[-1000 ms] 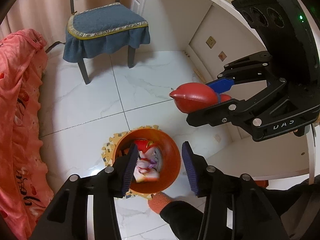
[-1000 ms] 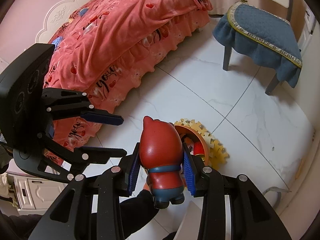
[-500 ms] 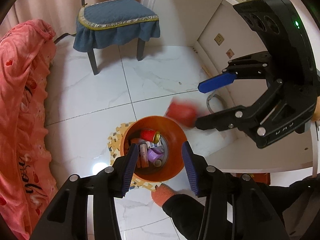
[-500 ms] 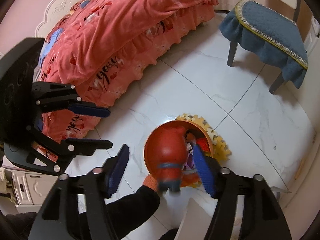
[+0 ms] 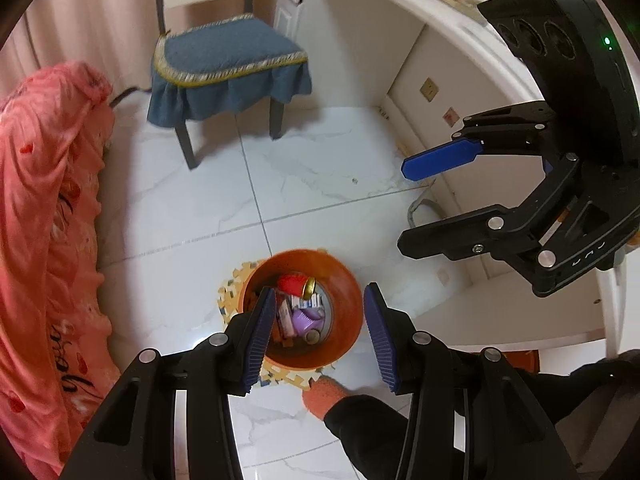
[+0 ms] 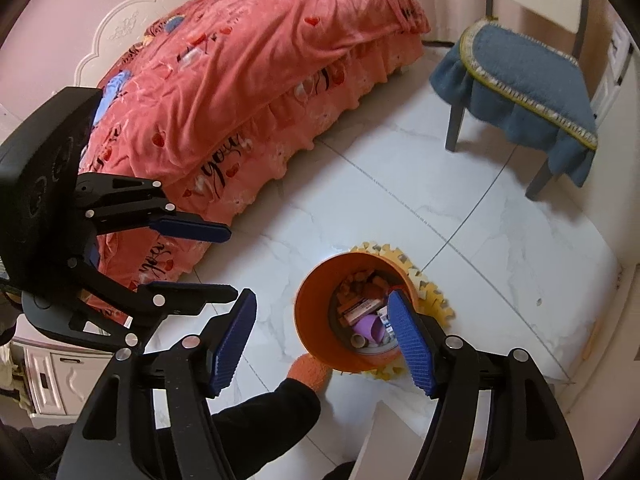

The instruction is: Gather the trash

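Observation:
An orange bin [image 5: 344, 312] stands on a yellow foam mat [image 5: 230, 292] on the white tiled floor, and also shows in the right wrist view [image 6: 312, 316]. It holds a red can [image 5: 294, 284], a purple cup [image 5: 306, 320] and small boxes. My left gripper [image 5: 320, 338] is open and empty, high above the bin. My right gripper [image 6: 324, 340] is open and empty, also above the bin; it shows in the left wrist view [image 5: 412, 204] to the right. The red toy is not visible.
A bed with a pink cover [image 6: 248, 92] lies to the left. A chair with a blue cushion [image 5: 224, 64] stands beyond the bin. A white desk [image 5: 420, 52] runs along the right. A foot in an orange sock [image 5: 320, 398] rests by the bin.
My right gripper opened and let go of the red toy, which fell toward the bin and is now out of sight. Both grippers have risen higher above the bin.

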`<state>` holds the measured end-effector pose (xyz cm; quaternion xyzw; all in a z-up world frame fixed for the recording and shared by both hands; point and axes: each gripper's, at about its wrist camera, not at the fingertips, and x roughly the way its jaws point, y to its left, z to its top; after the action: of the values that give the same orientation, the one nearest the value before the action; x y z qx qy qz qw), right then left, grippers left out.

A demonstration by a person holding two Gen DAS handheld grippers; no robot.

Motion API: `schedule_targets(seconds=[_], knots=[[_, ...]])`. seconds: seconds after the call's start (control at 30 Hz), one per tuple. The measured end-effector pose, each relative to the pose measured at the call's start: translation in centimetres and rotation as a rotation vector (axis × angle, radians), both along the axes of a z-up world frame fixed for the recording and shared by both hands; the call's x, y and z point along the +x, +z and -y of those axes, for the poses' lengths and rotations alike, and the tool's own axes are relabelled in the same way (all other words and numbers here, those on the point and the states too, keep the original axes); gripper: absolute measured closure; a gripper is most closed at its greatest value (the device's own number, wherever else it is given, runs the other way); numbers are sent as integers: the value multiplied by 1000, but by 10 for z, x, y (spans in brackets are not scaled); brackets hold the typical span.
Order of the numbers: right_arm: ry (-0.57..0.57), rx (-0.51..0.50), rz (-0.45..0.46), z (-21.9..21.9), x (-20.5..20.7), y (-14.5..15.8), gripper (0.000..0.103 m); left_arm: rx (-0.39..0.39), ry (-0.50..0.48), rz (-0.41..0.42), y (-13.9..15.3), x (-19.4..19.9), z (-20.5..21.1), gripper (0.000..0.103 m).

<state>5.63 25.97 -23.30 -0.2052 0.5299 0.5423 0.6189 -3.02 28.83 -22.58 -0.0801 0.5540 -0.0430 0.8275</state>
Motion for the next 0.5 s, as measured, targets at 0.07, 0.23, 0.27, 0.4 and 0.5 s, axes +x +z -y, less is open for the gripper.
schedule_targets(seconds=[0.07,0.23,0.27,0.4,0.5], knots=[[-5,17,10,9,1,14,33,12,-8,23,13,-1,6,56],[-31,76,54,41,0,60,28,56,-18,66,47,0,26,47],[-38,88,59,47,-1,68,27,61,-17,77,54,0,31,47],[-75,131,96,80,0,106,24,83,-30,121,84,1,53,47],[-130,169,135,111,0,136,15,113,-46,168,108,3,74,37]])
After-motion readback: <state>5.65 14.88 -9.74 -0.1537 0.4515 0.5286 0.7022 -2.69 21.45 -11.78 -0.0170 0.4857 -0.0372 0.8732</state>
